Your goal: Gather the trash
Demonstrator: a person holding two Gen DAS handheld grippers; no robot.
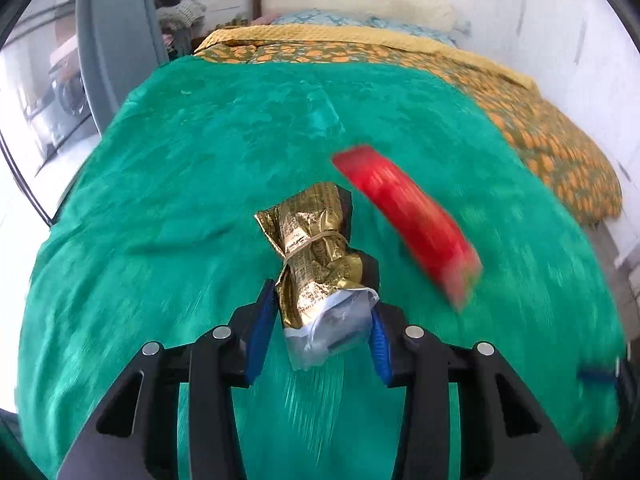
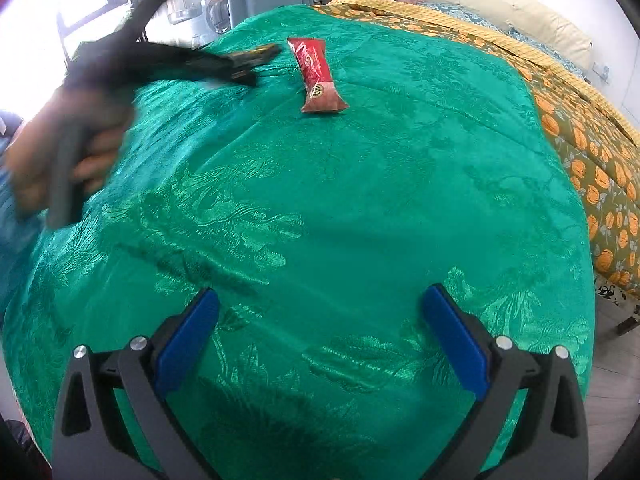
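My left gripper (image 1: 322, 308) is shut on a crumpled gold wrapper (image 1: 314, 252) tied with a rubber band, held just above the green bedspread (image 1: 200, 160). A red snack packet (image 1: 408, 220) lies on the spread to the right of it, blurred. In the right wrist view the red packet (image 2: 318, 76) lies far ahead, and the left gripper (image 2: 248, 62) shows blurred at the far left with the hand holding it. My right gripper (image 2: 320, 308) is open and empty over the green spread (image 2: 360, 200).
An orange-patterned quilt (image 1: 540, 128) covers the bed's right side, with a cream headboard (image 1: 360, 0) and pillows behind. A grey curtain (image 1: 116, 32) and window stand at the far left. The floor (image 2: 612, 380) shows past the bed's right edge.
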